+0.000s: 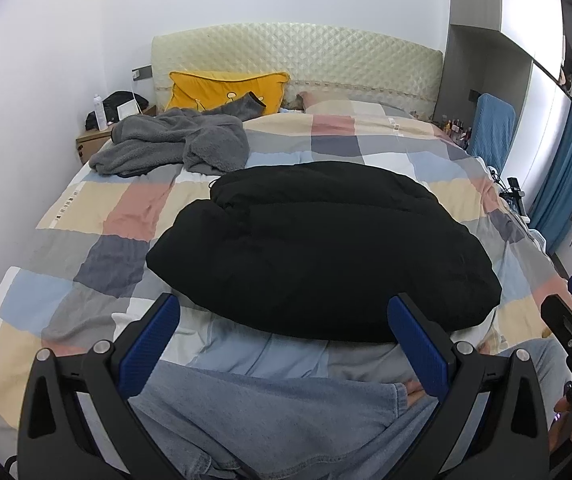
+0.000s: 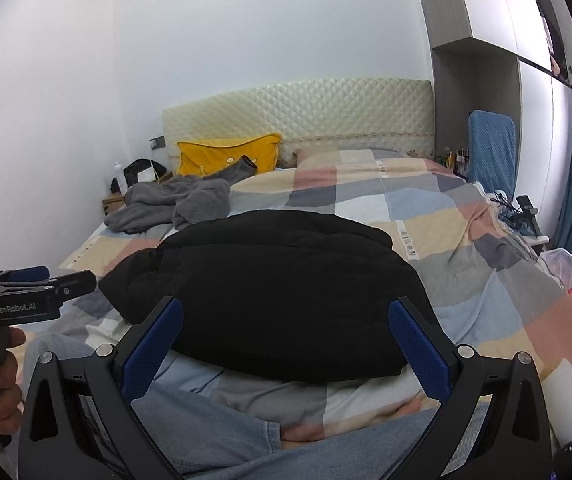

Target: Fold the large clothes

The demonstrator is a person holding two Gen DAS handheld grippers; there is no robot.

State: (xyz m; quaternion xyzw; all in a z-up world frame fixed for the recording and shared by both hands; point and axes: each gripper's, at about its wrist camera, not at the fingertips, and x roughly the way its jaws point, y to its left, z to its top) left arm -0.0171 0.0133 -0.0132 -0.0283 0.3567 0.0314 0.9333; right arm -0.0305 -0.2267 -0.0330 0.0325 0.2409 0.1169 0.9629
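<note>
The left claw (image 1: 283, 344) hangs wide open and holds nothing, its blue pads apart above the bed's near edge; straight ahead of it lies the black jacket (image 1: 322, 248), already bundled into a broad mound on the checked quilt (image 1: 97, 216), its long axis running across from left to right; the right claw (image 2: 286, 346) is equally wide open and empty, just short of the jacket's near hem; both sit about equally near, so I judge either could take its own end.
</note>
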